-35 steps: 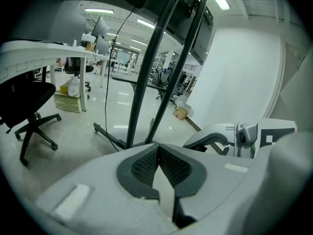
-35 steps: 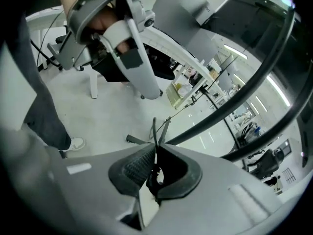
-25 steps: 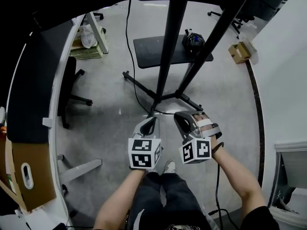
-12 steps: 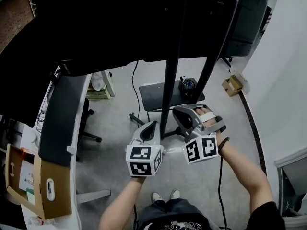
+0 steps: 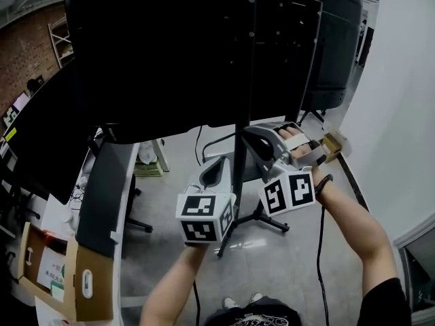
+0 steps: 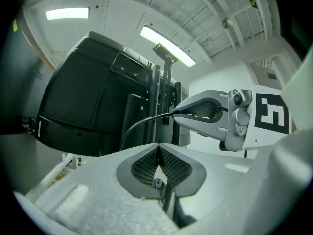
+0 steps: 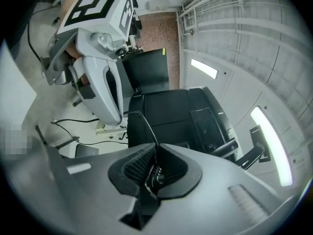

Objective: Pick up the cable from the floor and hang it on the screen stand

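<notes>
- The cable [image 6: 138, 125] is up off the floor, a thin black line arcing through the middle of the left gripper view. It runs from the tip of my right gripper [image 6: 177, 114] down and to the left, then dips out of sight behind the body of my left gripper [image 6: 157, 153].
- Left jaws are pressed together, tips meeting. Low in the throat between the pads sits a strand of the cable with a small end piece, so I'm clamped on it there.
- Right jaws are closed as well. The cable is pinched between the pads and springs out of the tip in a loop toward the upper left of the right gripper view.
- In the head view both grippers sit at centre frame. The right one is higher and further right, the left one lower, and they are near each other but apart.
- The screen stand [image 5: 238, 168] sends its black pole up between the two grippers. The cable's arc ends right at the pole beside my right tip, and I can't tell whether it touches the pole.
- The screen [image 5: 170, 53] shows its big black back across the upper half of the head view, above both grippers.
- Grey floor [image 5: 292, 263] lies below, with the stand's feet spread on it at lower centre.
- Further out there is a dark desk [image 5: 102, 195] at the left edge, and a cardboard box [image 5: 85, 287] is in the lower left corner.
- A brick wall [image 5: 27, 66] is in the upper left.
- Long ceiling lights [image 6: 168, 46] glow at the top of the left gripper view.
</notes>
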The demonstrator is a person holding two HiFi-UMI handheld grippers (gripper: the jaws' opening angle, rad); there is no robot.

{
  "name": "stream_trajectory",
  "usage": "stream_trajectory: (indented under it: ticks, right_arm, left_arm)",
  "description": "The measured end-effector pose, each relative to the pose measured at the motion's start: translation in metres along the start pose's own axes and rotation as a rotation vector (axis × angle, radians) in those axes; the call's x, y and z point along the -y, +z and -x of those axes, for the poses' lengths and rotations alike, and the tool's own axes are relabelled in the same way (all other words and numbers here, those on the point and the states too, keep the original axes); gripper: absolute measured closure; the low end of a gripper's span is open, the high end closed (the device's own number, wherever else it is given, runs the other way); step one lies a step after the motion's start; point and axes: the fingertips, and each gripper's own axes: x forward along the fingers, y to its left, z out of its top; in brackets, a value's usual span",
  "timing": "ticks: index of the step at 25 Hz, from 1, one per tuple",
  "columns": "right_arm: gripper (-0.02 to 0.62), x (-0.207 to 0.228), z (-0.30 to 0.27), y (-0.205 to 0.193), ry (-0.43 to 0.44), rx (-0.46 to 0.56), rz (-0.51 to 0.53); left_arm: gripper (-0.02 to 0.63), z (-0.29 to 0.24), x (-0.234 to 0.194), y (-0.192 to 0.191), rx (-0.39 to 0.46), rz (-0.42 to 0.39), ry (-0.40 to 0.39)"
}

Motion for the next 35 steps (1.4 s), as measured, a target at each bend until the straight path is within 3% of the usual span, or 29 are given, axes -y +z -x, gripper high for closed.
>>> stream_trajectory:
  ticks: [10,17,28,35]
  right_arm:
    - [0.565,0.141,-0.018,0.028,-0.174,-0.006,0.021]
    - [0.564,0.219,-0.037,0.023,-0.243,-0.016,0.04]
    - [0.563,0.344,-0.079,0.012,-0.27,-0.001,0.022]
    - [0.563,0.395,-0.113,0.002,-0.268,0.005,0.019]
  left_arm:
    - [0.609,0.0,0.008,0.107,0.142,-0.127,-0.028]
    - [0.609,-0.02,0.004,0.15,0.145,-0.168,-0.046]
    - [0.609,-0.08,0.0,0.2,0.137,-0.23,-0.021]
    - [0.609,-0.112,-0.009,0.22,0.145,-0.253,0.021]
